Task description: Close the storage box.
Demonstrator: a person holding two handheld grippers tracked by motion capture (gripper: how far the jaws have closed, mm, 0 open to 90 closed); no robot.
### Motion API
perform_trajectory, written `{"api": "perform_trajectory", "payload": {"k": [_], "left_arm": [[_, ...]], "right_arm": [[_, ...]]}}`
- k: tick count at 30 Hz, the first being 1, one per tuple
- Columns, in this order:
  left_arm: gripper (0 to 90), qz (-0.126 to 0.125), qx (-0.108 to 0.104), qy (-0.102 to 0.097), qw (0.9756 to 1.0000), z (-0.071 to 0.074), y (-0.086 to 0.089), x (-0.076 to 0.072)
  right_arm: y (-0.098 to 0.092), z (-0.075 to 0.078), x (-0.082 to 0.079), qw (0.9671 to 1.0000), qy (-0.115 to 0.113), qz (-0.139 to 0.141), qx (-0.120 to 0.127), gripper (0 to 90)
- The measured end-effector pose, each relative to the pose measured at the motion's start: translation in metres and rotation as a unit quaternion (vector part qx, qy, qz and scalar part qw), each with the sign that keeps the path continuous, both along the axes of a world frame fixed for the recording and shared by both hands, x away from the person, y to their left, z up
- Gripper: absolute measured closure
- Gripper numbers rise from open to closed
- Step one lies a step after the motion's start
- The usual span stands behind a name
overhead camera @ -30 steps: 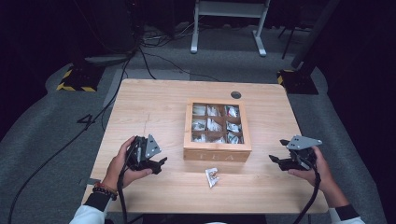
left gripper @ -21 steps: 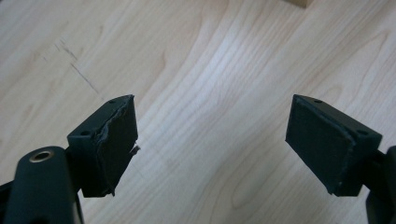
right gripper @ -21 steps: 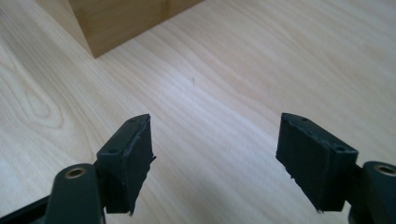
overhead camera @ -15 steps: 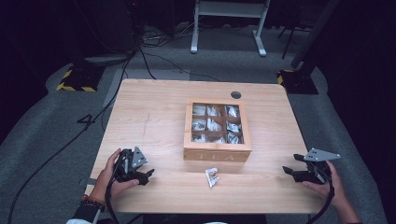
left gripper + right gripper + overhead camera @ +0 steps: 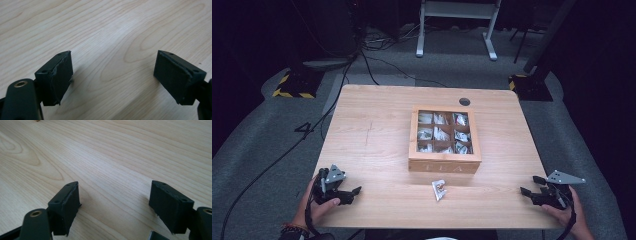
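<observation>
Two grippers we hold low at the near table (image 5: 377,130) edge, left gripper (image 5: 353,192) and right gripper (image 5: 528,185) wide apart, gripping nothing, packet (image 5: 439,189) between them, tea box (image 5: 445,165) beyond.

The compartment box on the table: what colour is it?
Light brown wood box, seen best in the high view.

Left gripper (image 5: 113,78) seen along its own two black jaws, which stood wide apart with nothing between them. Both rose from the bottom edge over the pale wooden table (image 5: 107,30), whose grain ran in long curved bands. The pads (image 5: 62,75) faced each other; the left one's edge looked frayed.
</observation>
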State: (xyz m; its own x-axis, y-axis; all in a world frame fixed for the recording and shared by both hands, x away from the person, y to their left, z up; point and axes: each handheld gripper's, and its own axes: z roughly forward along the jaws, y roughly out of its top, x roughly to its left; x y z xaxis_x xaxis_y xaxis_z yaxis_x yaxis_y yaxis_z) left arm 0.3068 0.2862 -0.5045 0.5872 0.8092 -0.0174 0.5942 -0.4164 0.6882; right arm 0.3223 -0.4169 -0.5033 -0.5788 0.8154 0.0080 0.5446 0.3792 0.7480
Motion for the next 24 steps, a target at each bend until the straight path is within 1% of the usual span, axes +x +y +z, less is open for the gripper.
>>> {"api": "perform_trajectory", "payload": {"k": [2,24], "left_arm": [[15.5,0.002,0.000,0.000,1.0000,-0.0001,0.0013,-0.0003],[15.2,0.001,-0.001,-0.001,1.0000,-0.0003,0.0011,-0.0001]], "right_arm": [[0.0017,-0.0002,-0.0007,1.0000,-0.001,-0.003,-0.005,23.6],[0.0021,-0.0005,0.0001,0.9999,0.000,-0.015,-0.006,22.4]]}}
